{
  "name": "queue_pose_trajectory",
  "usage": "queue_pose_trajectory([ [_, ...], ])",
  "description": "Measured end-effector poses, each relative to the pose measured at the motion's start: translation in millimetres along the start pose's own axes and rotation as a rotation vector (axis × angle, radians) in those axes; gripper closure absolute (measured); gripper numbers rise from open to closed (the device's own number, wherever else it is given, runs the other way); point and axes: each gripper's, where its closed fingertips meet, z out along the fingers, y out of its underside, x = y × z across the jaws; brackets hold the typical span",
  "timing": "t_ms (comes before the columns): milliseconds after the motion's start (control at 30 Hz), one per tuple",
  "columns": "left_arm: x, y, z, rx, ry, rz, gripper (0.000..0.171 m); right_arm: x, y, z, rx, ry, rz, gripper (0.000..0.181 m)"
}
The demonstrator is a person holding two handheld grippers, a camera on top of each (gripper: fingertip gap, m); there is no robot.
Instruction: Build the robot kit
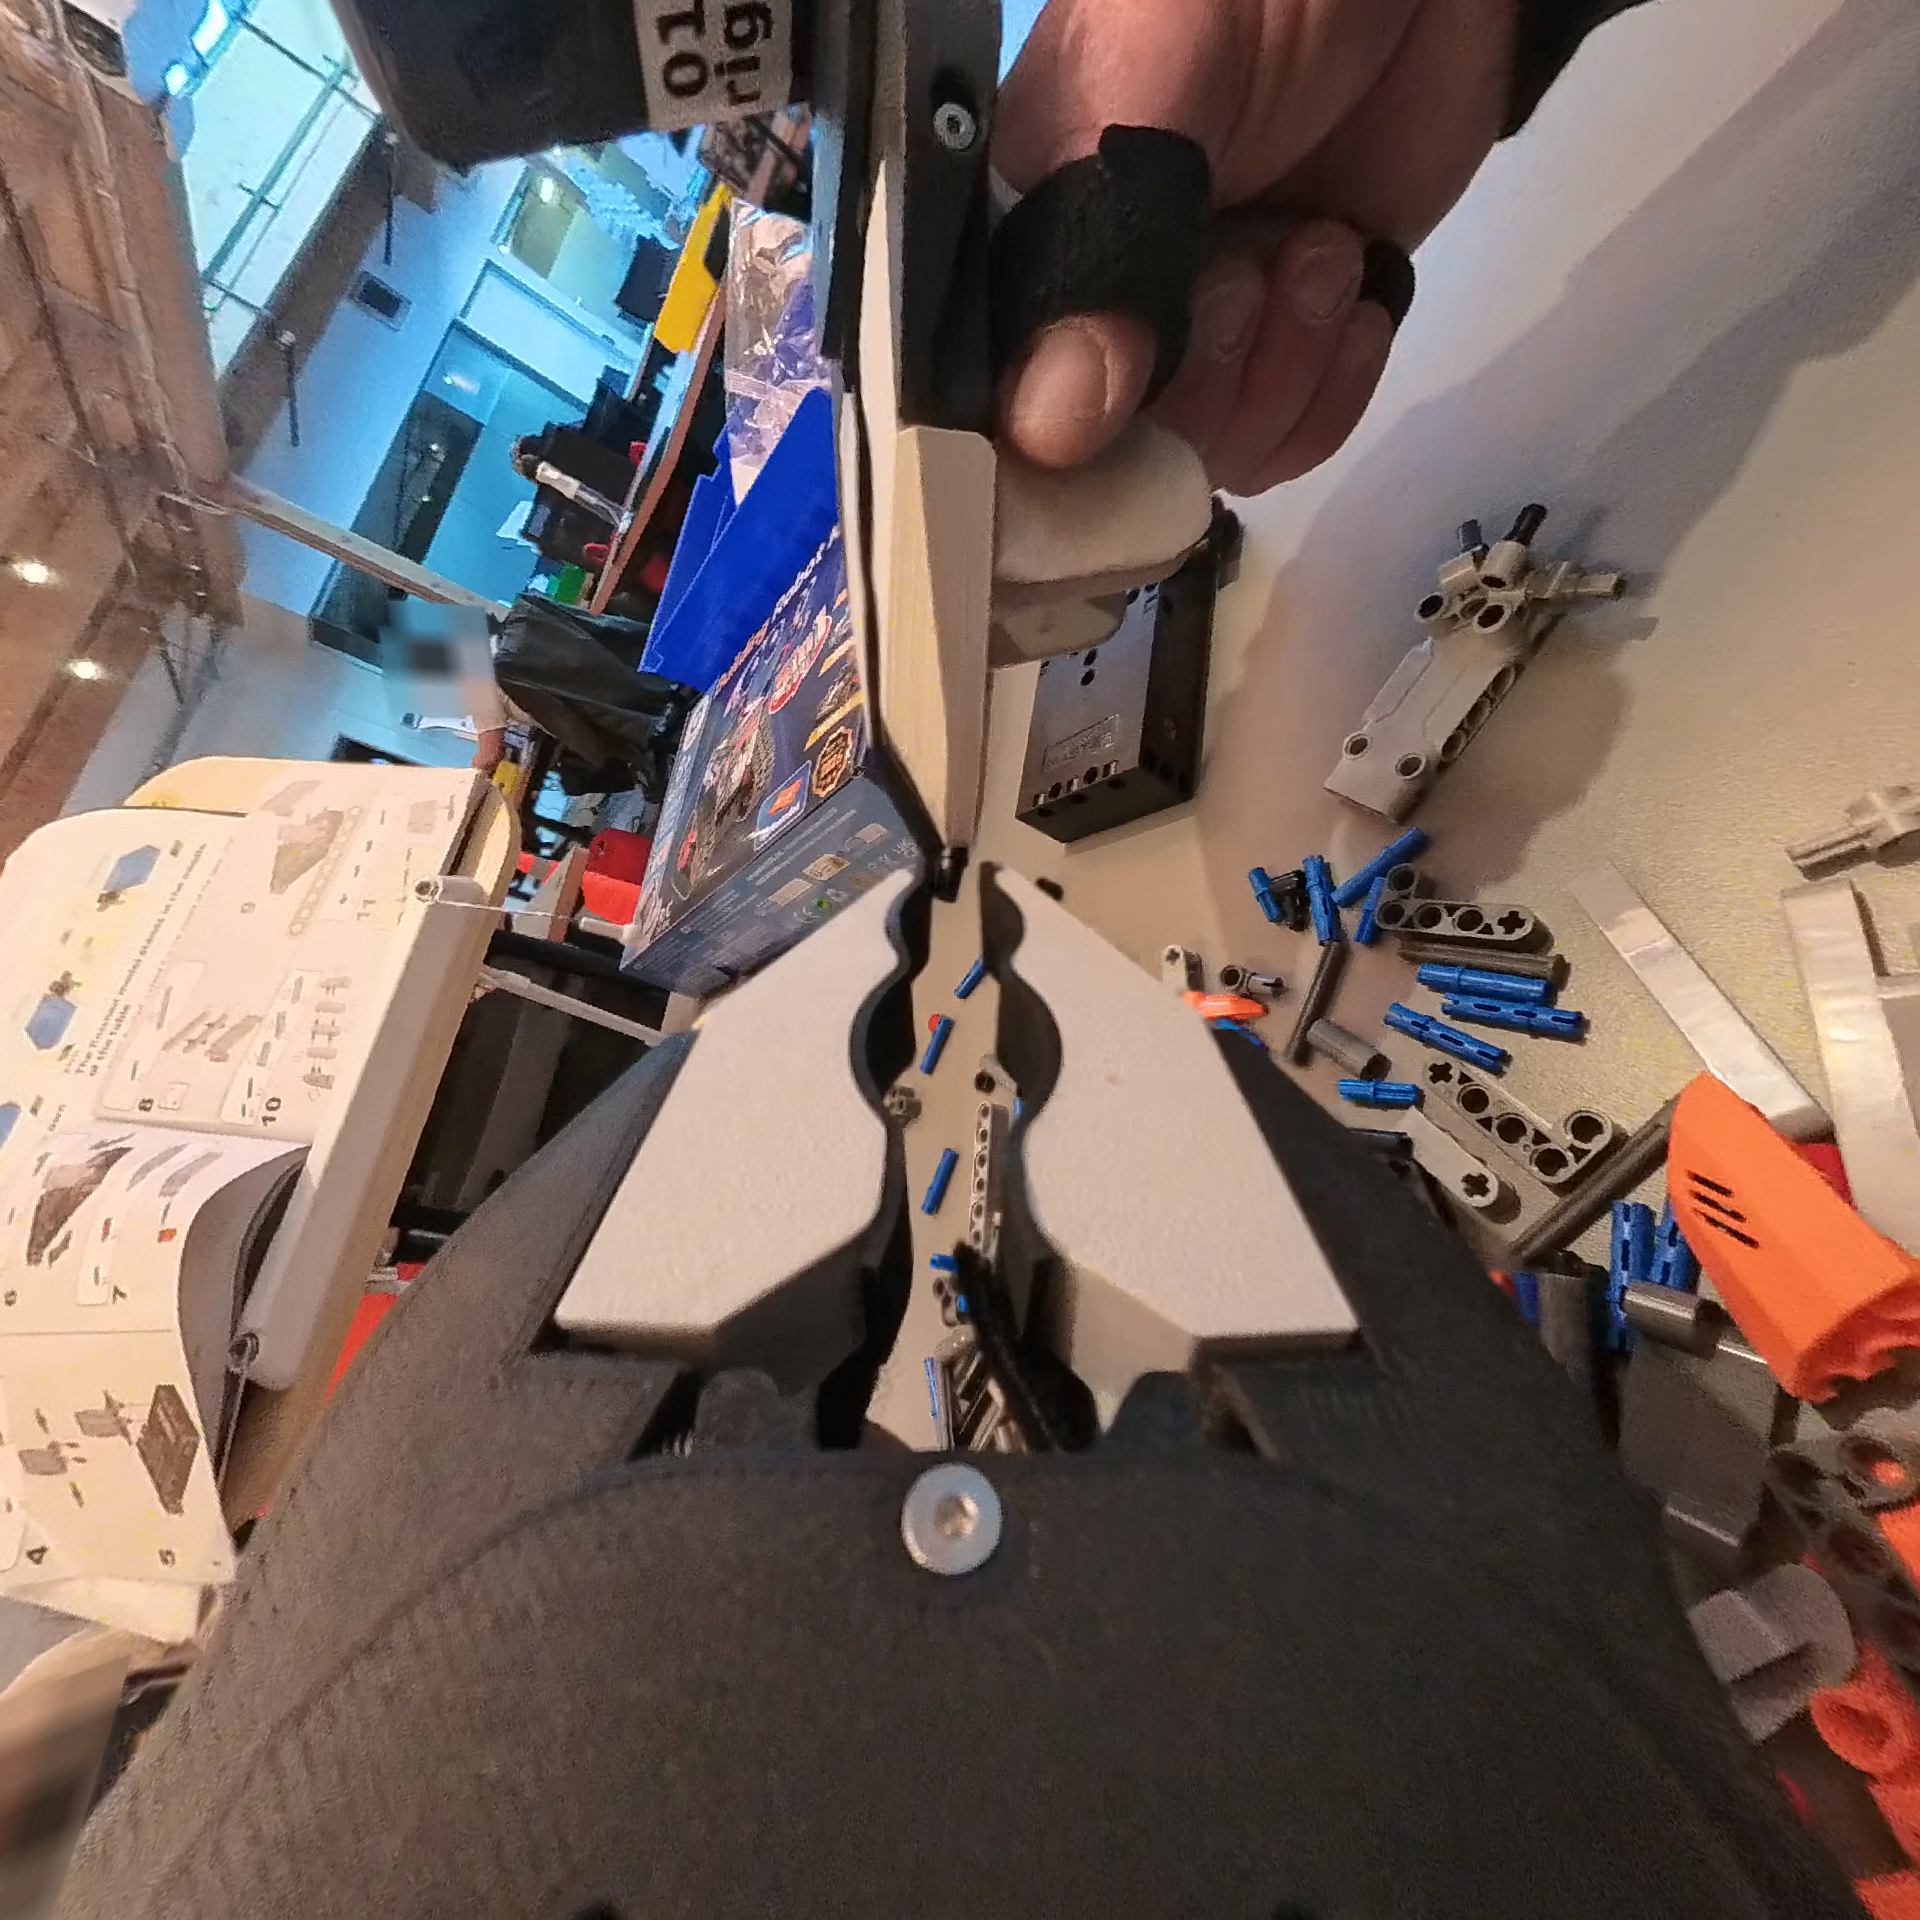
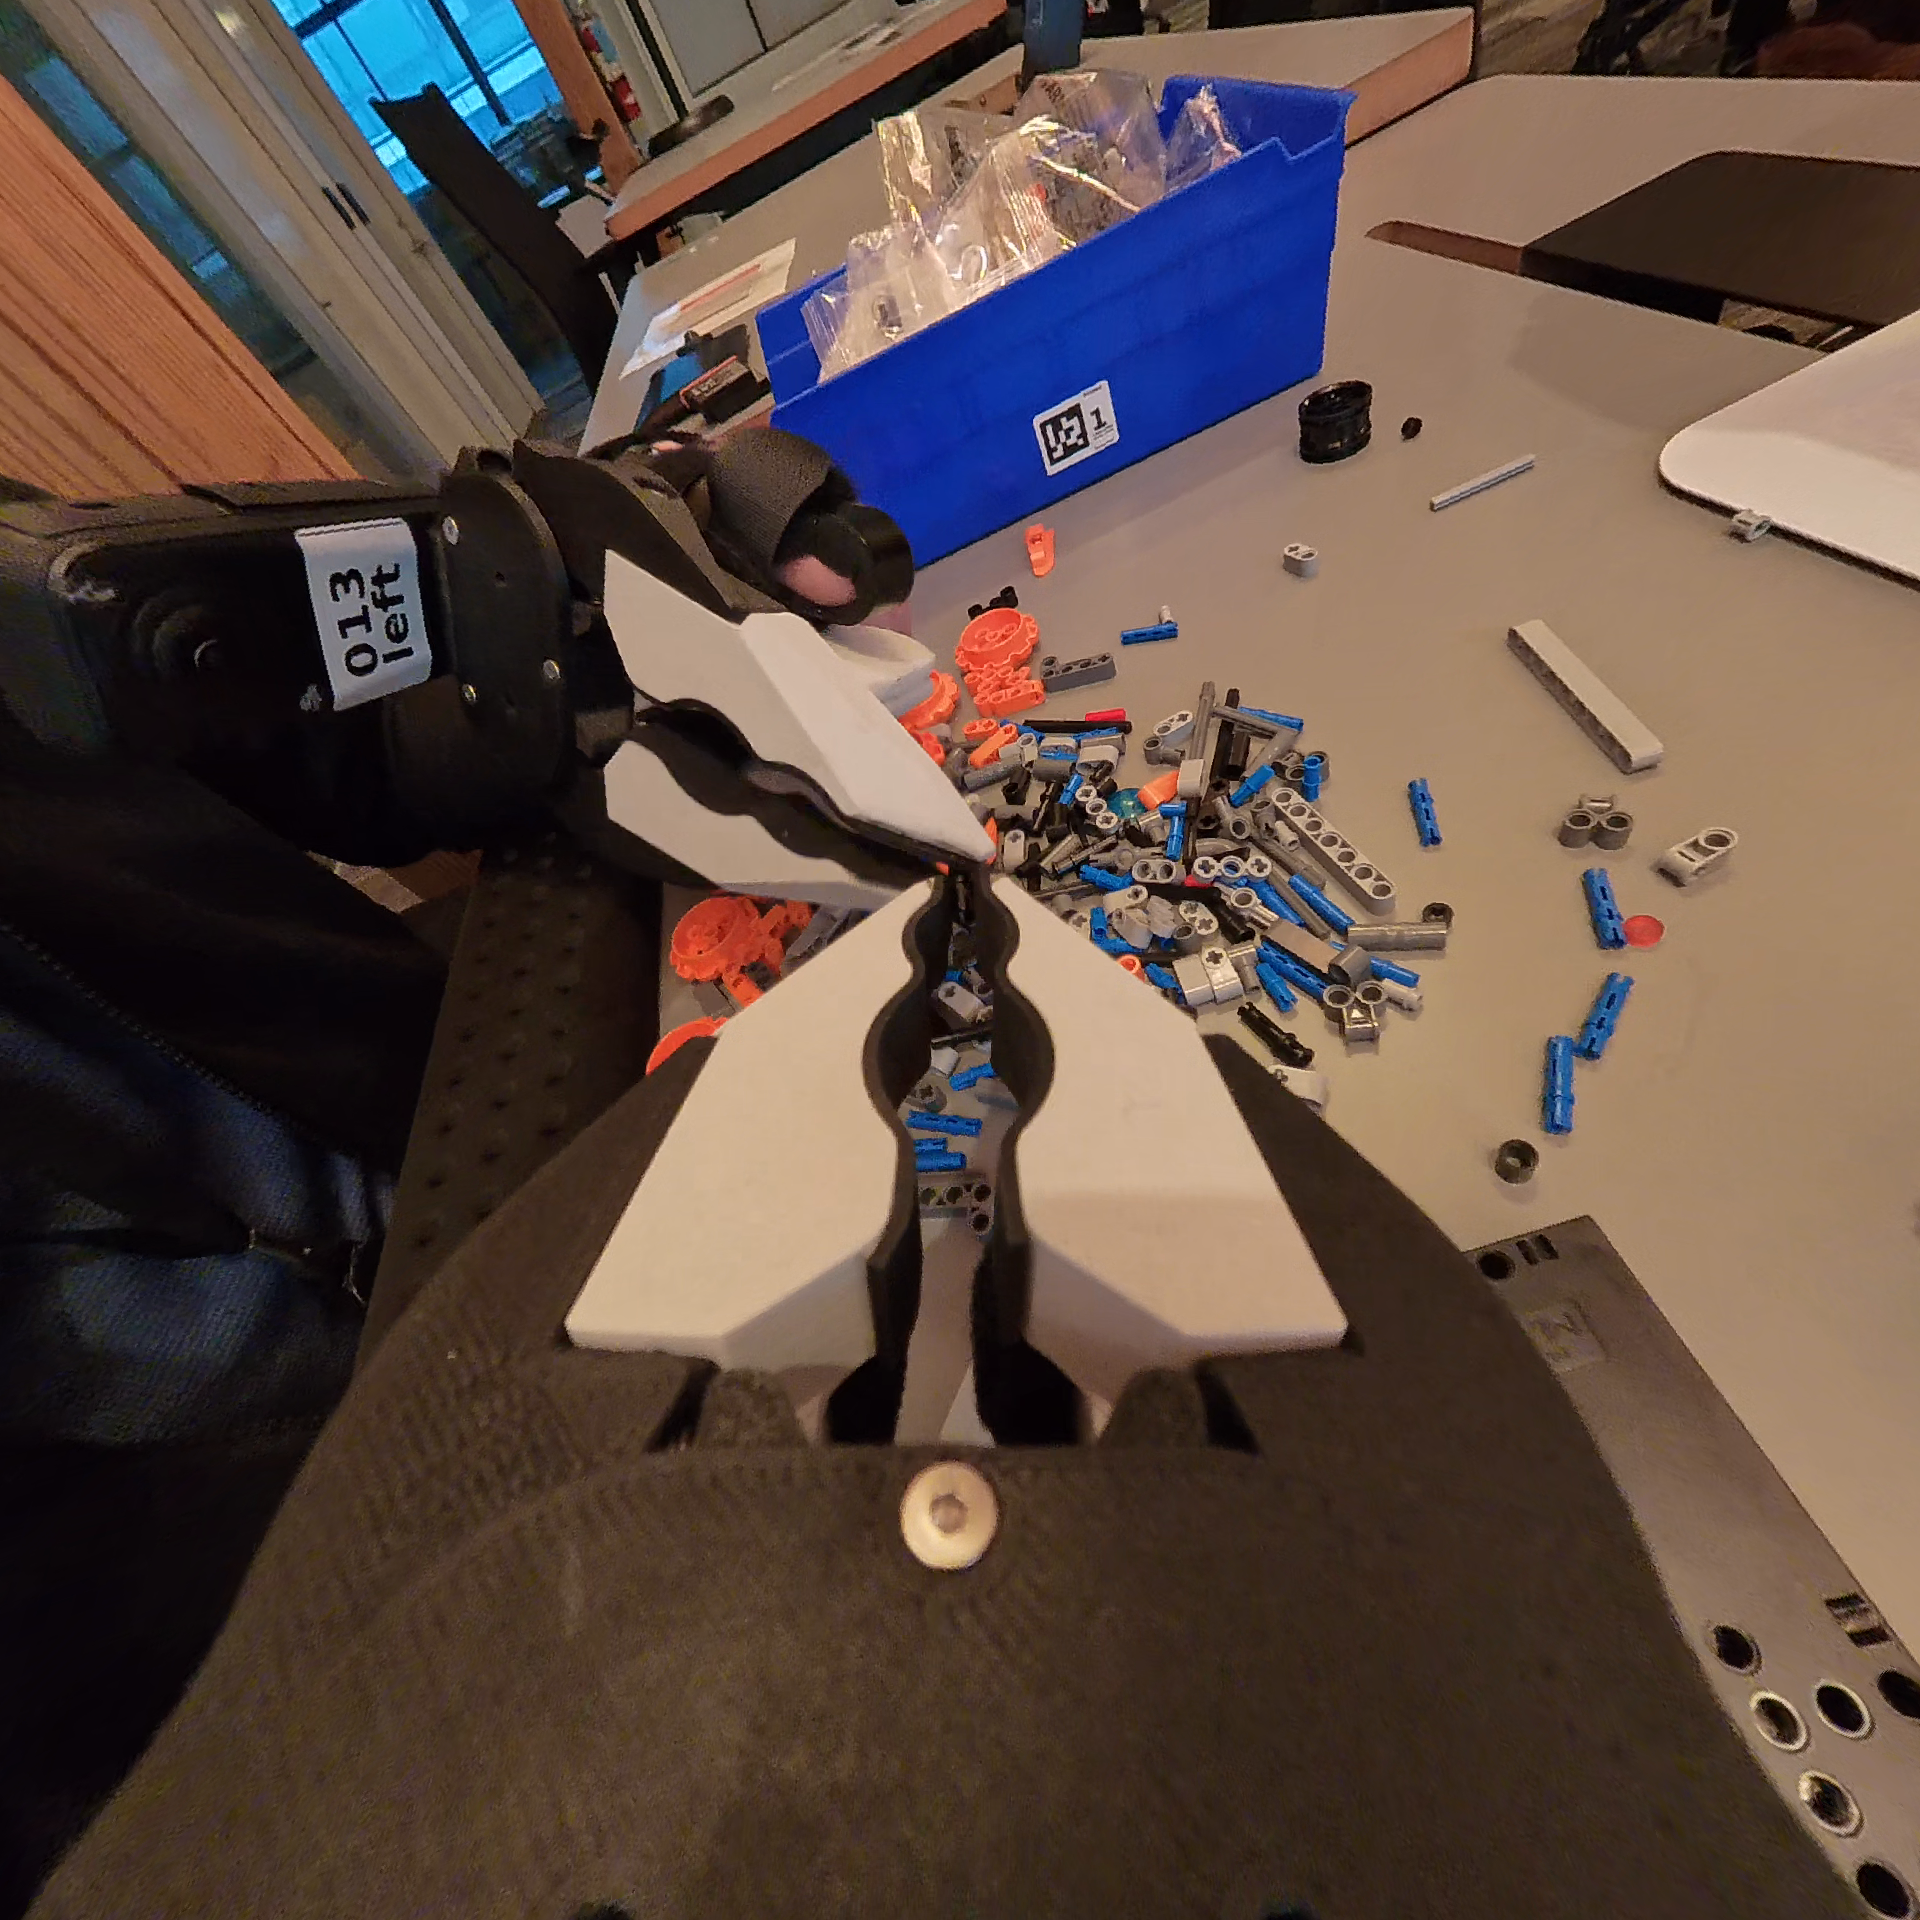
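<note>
My left gripper (image 1: 951, 878) and my right gripper (image 2: 964, 885) meet tip to tip above the grey table (image 2: 1558, 582). A small black piece (image 1: 948, 868) sits pinched where the tips meet; it also shows in the right wrist view (image 2: 961, 902). Both pairs of jaws are nearly closed on it. The right gripper (image 1: 951, 831) comes down from the top in the left wrist view, held by a hand (image 1: 1195, 260). The left gripper (image 2: 977, 847) comes in from the left in the right wrist view. A pile of grey, black and blue building parts (image 2: 1195, 862) lies just beyond the tips.
A blue bin (image 2: 1060, 343) of plastic bags stands at the back. Orange wheels (image 2: 738, 935) lie near the pile, with loose blue pins (image 2: 1600, 909) and a grey beam (image 2: 1584, 696) to its right. A black box part (image 1: 1117, 717), a grey assembly (image 1: 1455, 665), an instruction booklet (image 1: 156, 1039) and a product box (image 1: 769, 810) show in the left wrist view. Less than 4 cm separates the two grippers' tips.
</note>
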Motion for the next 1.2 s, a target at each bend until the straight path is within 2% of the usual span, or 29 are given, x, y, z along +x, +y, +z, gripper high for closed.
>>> queue_pose_trajectory([
  [200,-3,-3,-2,0.014,-0.021,-0.009,0.169,-4,-7,-2,0.050,-0.033,0.014,0.179],
  [400,-9,-9,-5,0.040,-0.054,-0.019,0.169,-2,-10,-4,0.074,-0.031,0.033,0.167],
  [533,-10,-9,-6,0.039,-0.068,-0.012,0.169,-8,-13,-5,0.094,-0.057,0.022,0.178],
  [733,-12,-12,-7,0.054,-0.070,-0.024,0.169,-8,-11,-4,0.088,-0.063,0.033,0.174],
  [1067,-11,-12,-5,0.054,-0.063,-0.043,0.169,-8,-14,-7,0.093,-0.047,0.002,0.178],
  [1200,-10,-4,-2,0.032,-0.015,-0.096,0.153,0,-22,-33,0.150,0.021,-0.005,0.179],
])
